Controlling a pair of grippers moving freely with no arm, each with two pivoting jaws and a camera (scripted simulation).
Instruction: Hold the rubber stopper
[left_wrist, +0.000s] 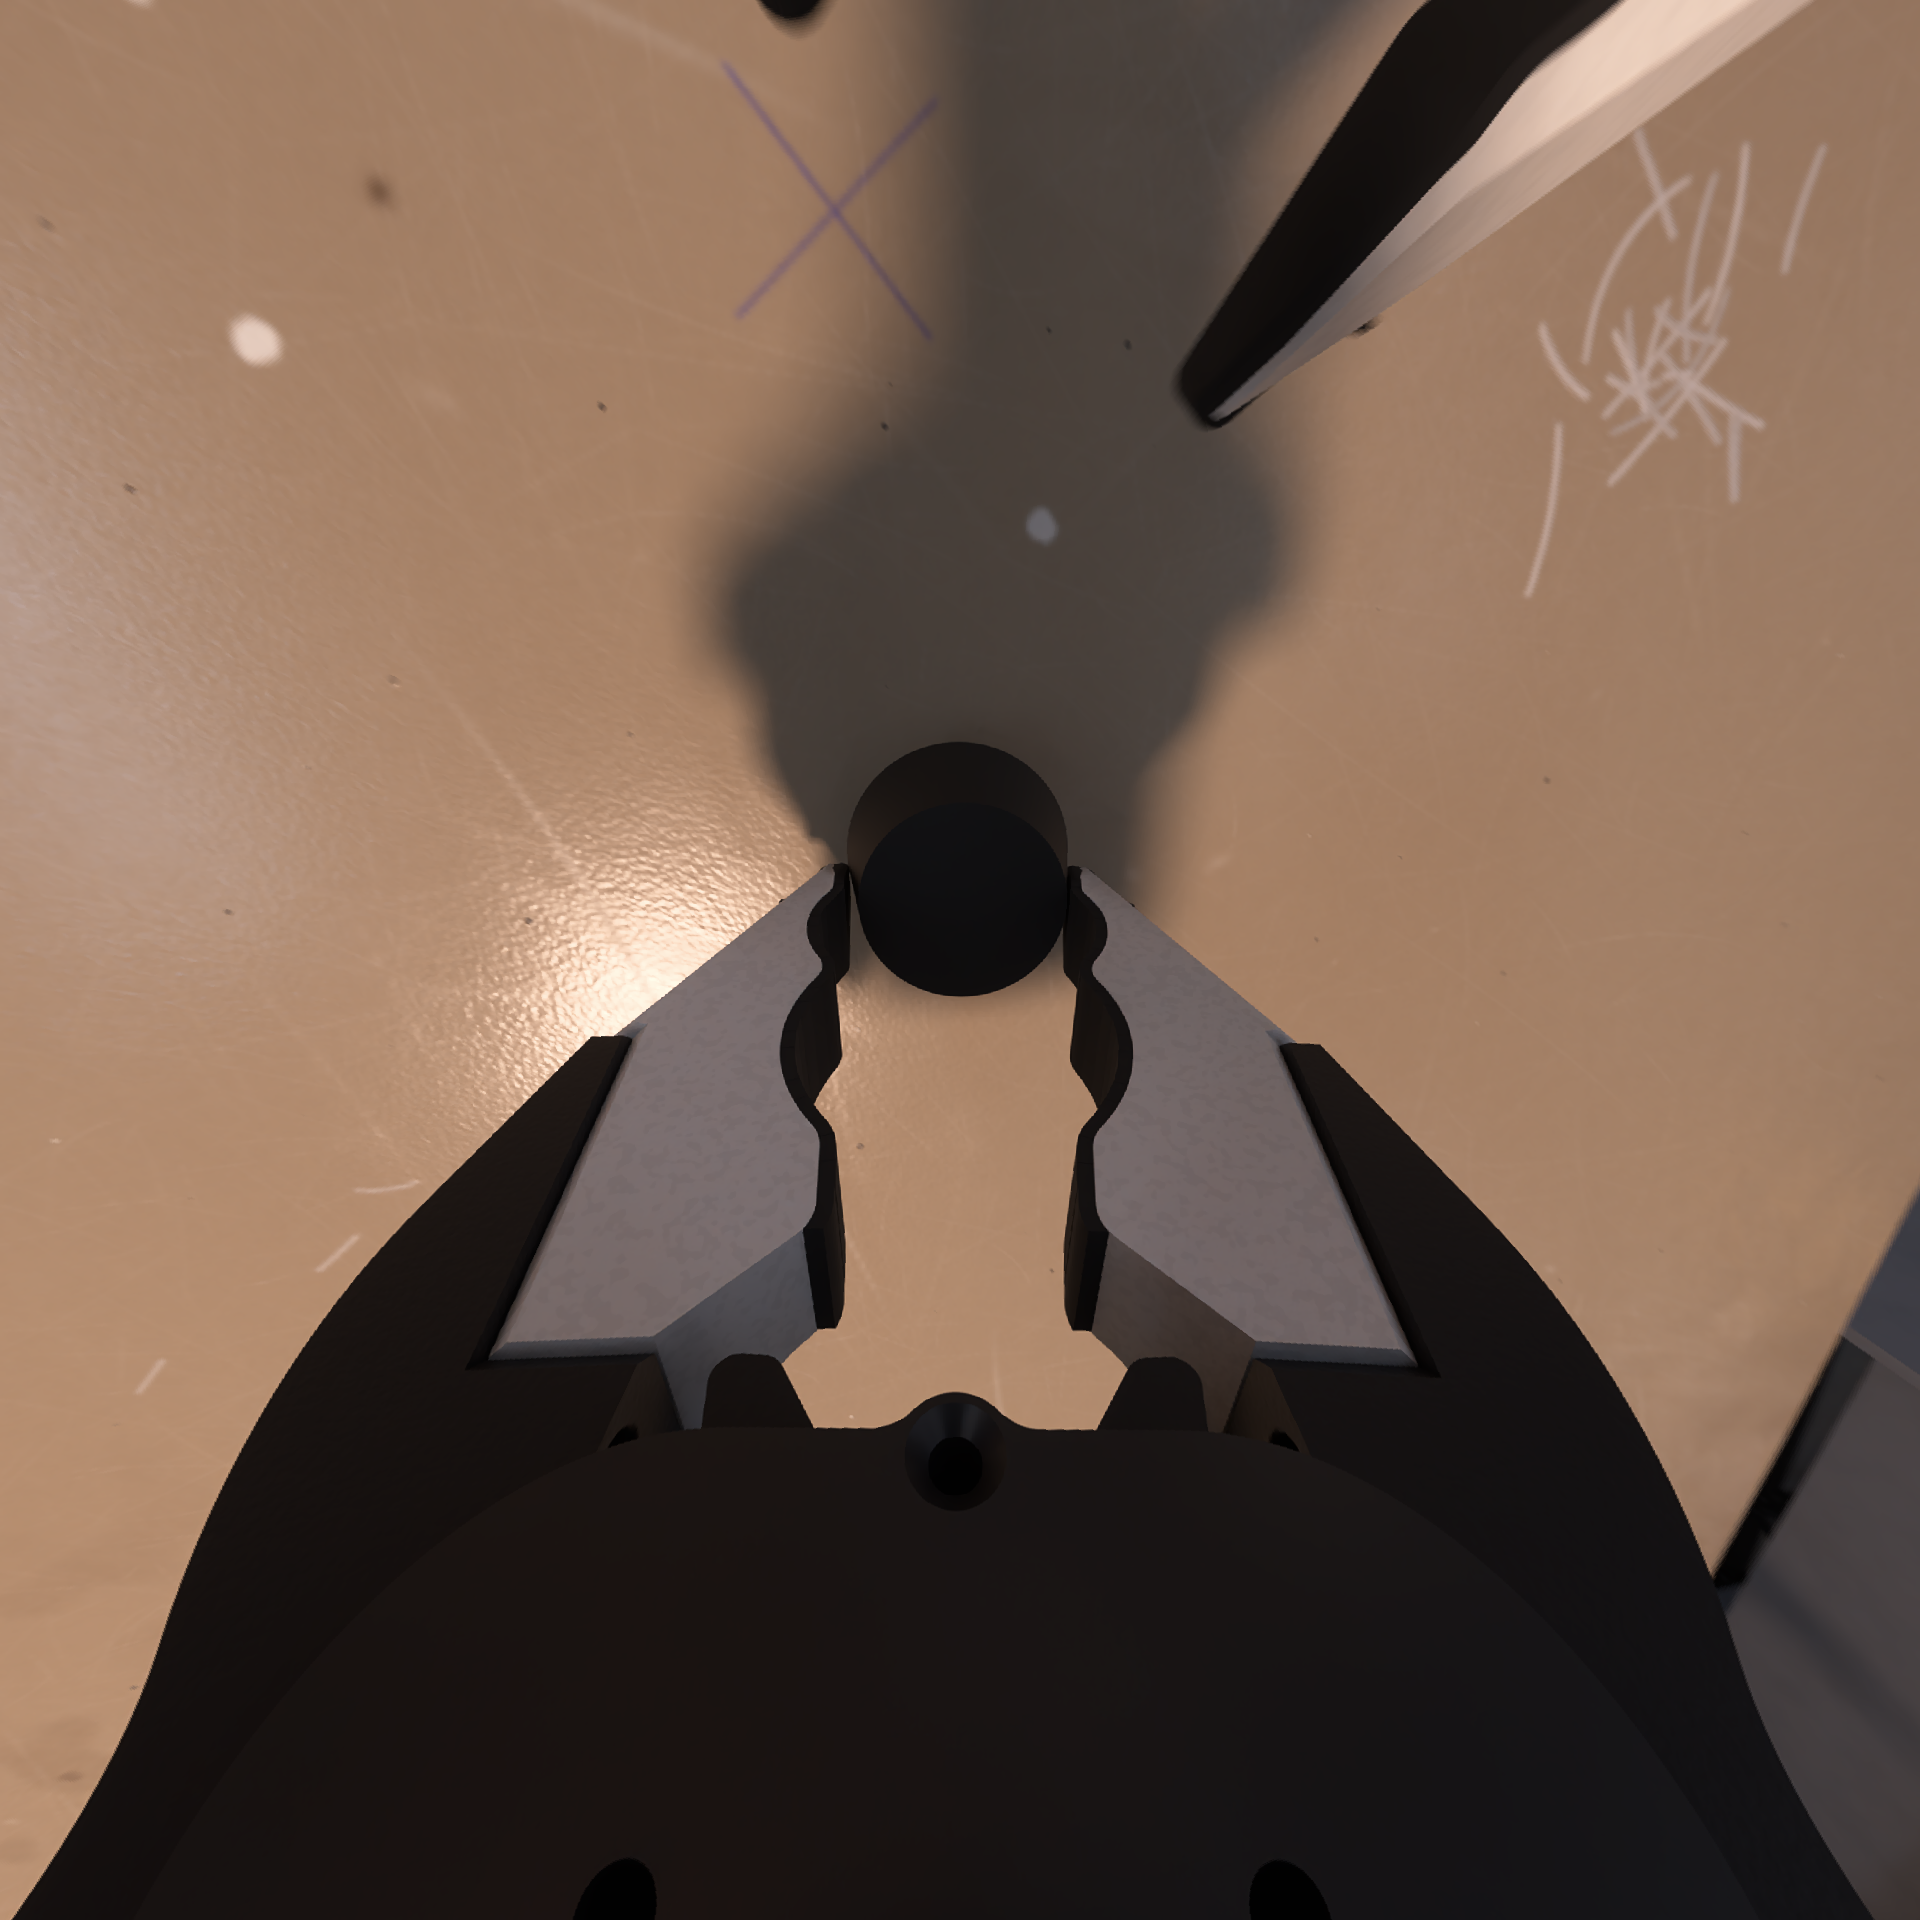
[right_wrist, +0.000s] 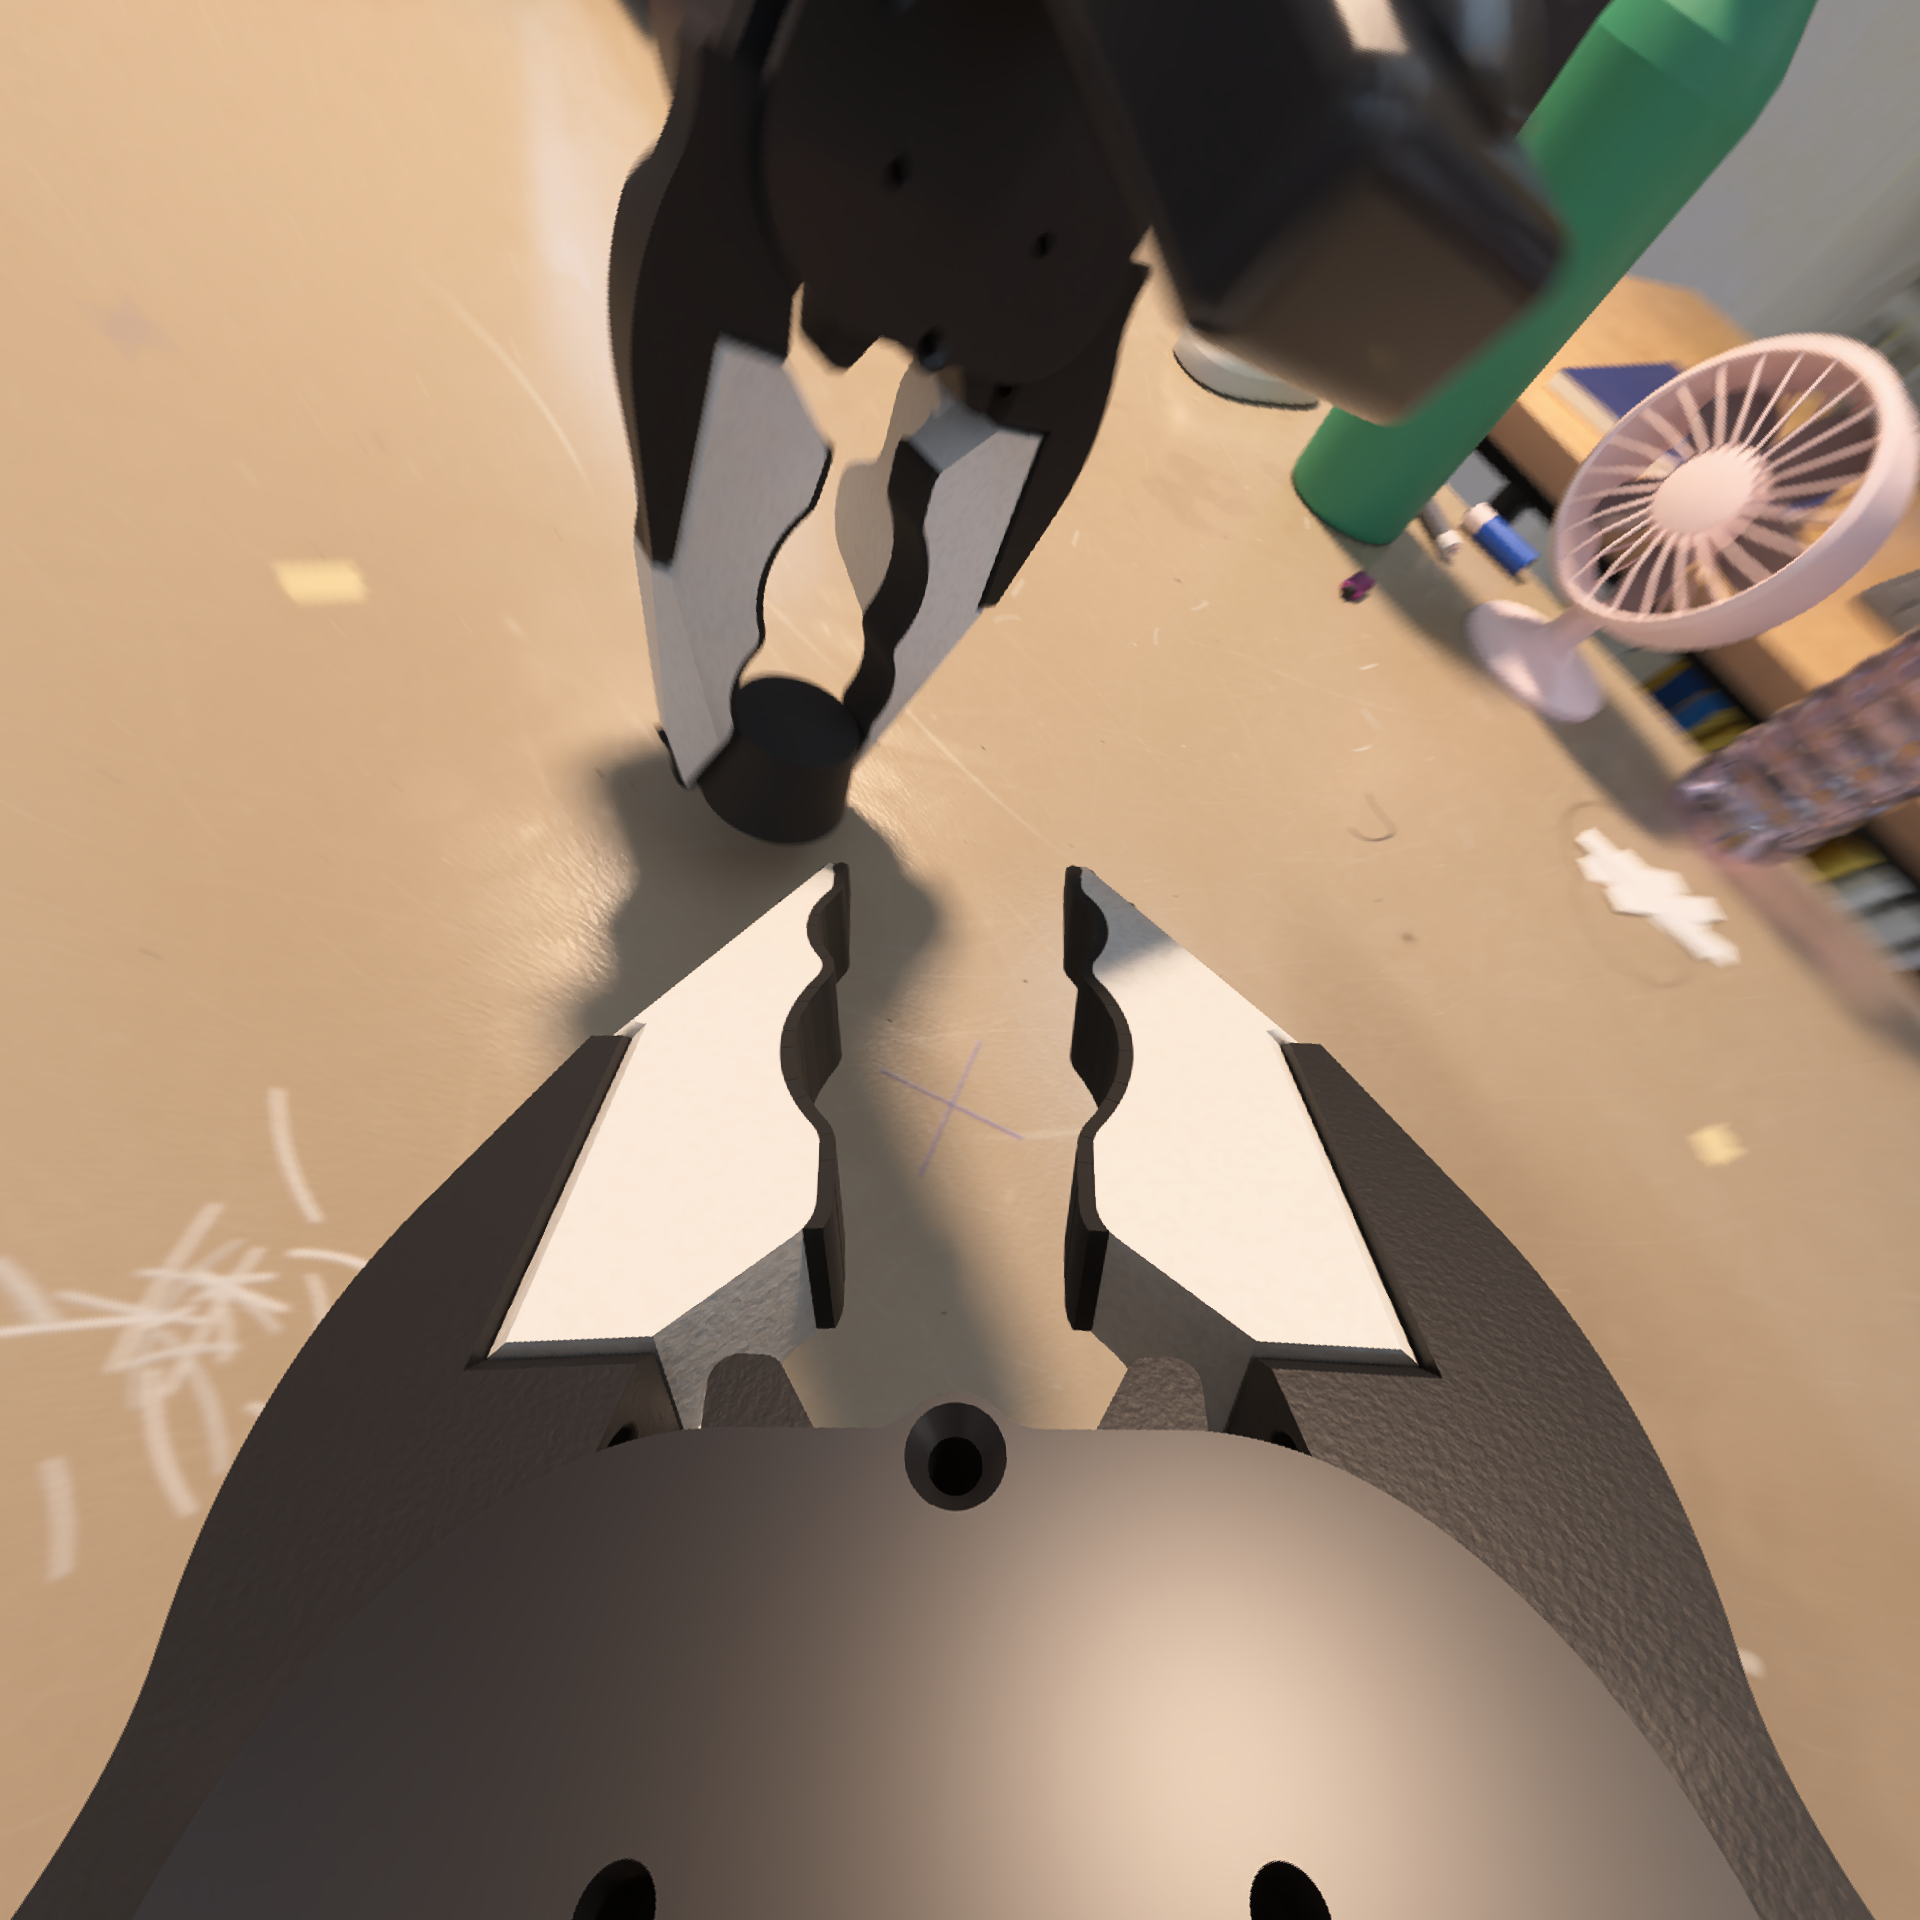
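The black rubber stopper (left_wrist: 956, 914) stands on the tan table (left_wrist: 312, 727), seen from above in the left wrist view. My left gripper (left_wrist: 956, 883) has its two fingertips against the stopper's opposite sides, shut on it. The right wrist view shows this from the front: the left gripper (right_wrist: 795, 727) reaches down onto the stopper (right_wrist: 779, 790), whose base is at the table surface. My right gripper (right_wrist: 954, 883) is open and empty, a short way in front of the stopper and apart from it. One of its fingers (left_wrist: 1403, 208) shows at the upper right of the left wrist view.
A green bottle (right_wrist: 1558, 260), a pink desk fan (right_wrist: 1714, 488), markers (right_wrist: 1496, 535) and a clear ribbed container (right_wrist: 1808, 769) stand at the table's right side. A white dish (right_wrist: 1236, 379) lies behind the left gripper. The table edge (left_wrist: 1818, 1351) runs close on the right.
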